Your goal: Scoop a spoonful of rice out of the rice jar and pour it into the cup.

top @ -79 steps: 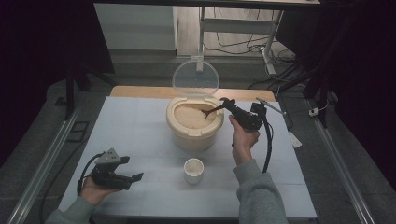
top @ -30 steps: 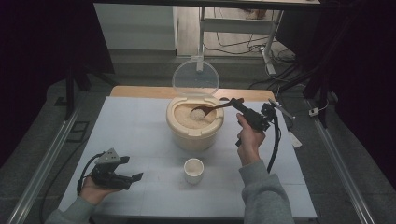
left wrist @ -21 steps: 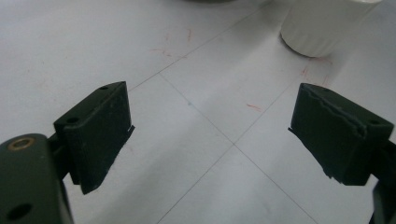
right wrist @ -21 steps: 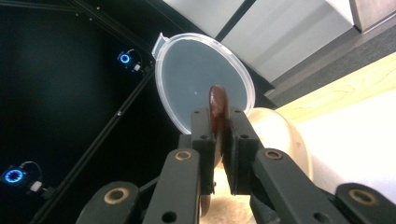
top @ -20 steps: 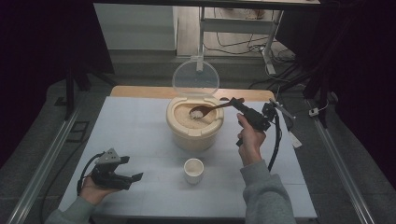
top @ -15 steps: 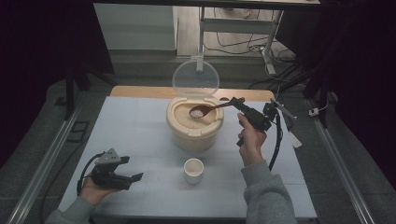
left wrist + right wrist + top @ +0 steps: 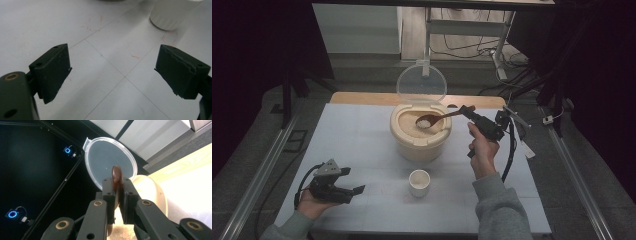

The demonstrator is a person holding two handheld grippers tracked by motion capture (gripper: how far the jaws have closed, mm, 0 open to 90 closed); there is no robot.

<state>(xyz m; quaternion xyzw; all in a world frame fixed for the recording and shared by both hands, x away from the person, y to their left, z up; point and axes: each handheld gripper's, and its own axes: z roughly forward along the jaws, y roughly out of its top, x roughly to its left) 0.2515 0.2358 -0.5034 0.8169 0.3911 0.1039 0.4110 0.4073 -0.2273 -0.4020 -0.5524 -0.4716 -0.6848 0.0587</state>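
Observation:
A cream rice container [image 7: 419, 142] stands at the table's middle back, its clear round lid [image 7: 421, 83] hinged upright behind it. My right gripper [image 7: 467, 112] is shut on the handle of a brown wooden spoon [image 7: 437, 119], whose bowl holds white rice just above the rice in the container. In the right gripper view the spoon handle [image 7: 116, 176] stands edge-on between the shut jaws, with the lid [image 7: 110, 161] behind. A small white cup [image 7: 419, 183] sits in front of the container. My left gripper [image 7: 357, 190] rests open on the table at the front left, holding nothing.
The white cup [image 7: 172, 12] shows at the top right of the left gripper view, beyond the open jaws. Metal rails run along both sides of the table [image 7: 362, 140]. A white tag [image 7: 528, 148] lies near the right edge.
The right gripper has lifted the spoon out of the rice, now loaded, and drawn slightly to the right. The left gripper has stayed still.

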